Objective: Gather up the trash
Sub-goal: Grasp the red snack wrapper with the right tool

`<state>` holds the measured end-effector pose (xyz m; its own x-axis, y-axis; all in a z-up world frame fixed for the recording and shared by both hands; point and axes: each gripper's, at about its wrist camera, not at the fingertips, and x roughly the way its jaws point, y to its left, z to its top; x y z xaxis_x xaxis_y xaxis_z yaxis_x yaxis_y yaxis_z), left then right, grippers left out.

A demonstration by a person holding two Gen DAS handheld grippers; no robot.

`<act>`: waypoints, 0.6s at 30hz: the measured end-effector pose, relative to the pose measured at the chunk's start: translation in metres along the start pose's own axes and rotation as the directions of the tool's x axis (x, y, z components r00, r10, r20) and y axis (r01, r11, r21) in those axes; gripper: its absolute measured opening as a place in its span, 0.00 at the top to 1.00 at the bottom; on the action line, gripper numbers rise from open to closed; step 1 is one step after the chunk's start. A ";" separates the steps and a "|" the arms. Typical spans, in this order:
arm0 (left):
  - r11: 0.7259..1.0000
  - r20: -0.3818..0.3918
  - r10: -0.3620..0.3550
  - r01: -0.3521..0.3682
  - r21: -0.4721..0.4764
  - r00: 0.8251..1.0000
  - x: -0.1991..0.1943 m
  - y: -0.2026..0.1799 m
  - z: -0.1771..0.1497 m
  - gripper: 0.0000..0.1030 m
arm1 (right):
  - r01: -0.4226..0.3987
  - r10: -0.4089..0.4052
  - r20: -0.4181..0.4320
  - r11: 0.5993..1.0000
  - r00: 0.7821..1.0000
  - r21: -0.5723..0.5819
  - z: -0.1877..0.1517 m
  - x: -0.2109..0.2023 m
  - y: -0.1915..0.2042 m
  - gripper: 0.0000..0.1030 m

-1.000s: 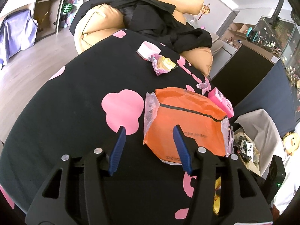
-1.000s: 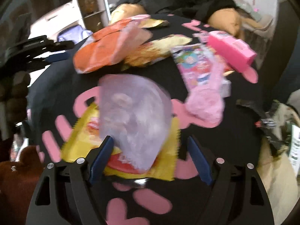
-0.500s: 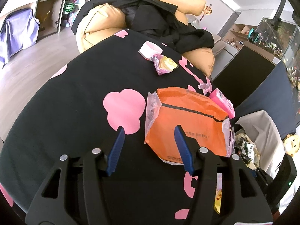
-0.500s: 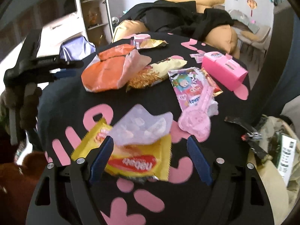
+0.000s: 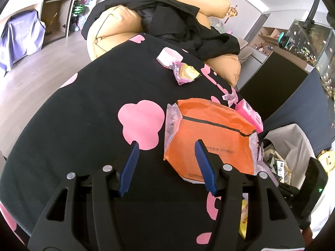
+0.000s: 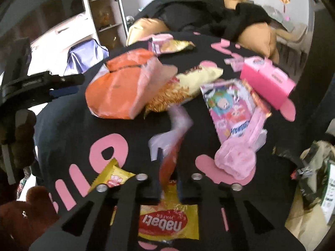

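My right gripper (image 6: 169, 161) is clamped on the yellow wafer wrapper (image 6: 167, 223), with a scrap of clear plastic film (image 6: 173, 129) pinched up between the jaws along with it. The wrapper's red oval reads "nabati WAFER", seen upside down from my wrist. One corner of it sticks out to the left, with red print too blurred to read.

My left gripper (image 5: 166, 163) hangs part-open over the black cloth with pink shapes (image 5: 83, 125), nothing between its pads. Its right finger overlaps the near edge of the orange pouch (image 5: 211, 133); contact I cannot tell. The pouch carries one line of small dark print, not legible.

Count of trash on the cloth from the right wrist view:
- one orange pouch (image 6: 117, 92), clear flap at its right end
- one cream-and-orange snack packet (image 6: 184, 87), just beside the pouch, lettering blurred
- one pink carton (image 6: 268, 83), label unreadable
- one pink cartoon-printed wrapper (image 6: 230, 108), blue word on it smeared
- one crumpled pink wrapper (image 6: 236, 156) at its lower end
- one gold-and-pink wrapper (image 6: 173, 45) at the far edge.

Left wrist view adds one small white and pink cup (image 5: 169, 56) touching that far wrapper.

A lined trash bin (image 5: 289, 146) stands off the cloth's right side, paper scraps inside.
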<state>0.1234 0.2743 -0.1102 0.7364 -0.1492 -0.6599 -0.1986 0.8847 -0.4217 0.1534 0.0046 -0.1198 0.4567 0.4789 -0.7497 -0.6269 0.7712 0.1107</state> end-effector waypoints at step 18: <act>0.991 -0.055 0.108 -0.103 0.089 0.993 0.055 -0.022 0.015 0.58 | 0.013 -0.029 0.115 0.990 0.993 0.140 -0.006 -0.058 -0.056 0.93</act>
<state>0.1780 0.2533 -0.1284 0.6737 -0.0769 -0.7350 -0.2153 0.9310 -0.2947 0.1584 -0.0689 -0.0865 0.5446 0.5012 -0.6724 -0.5263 0.8285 0.1913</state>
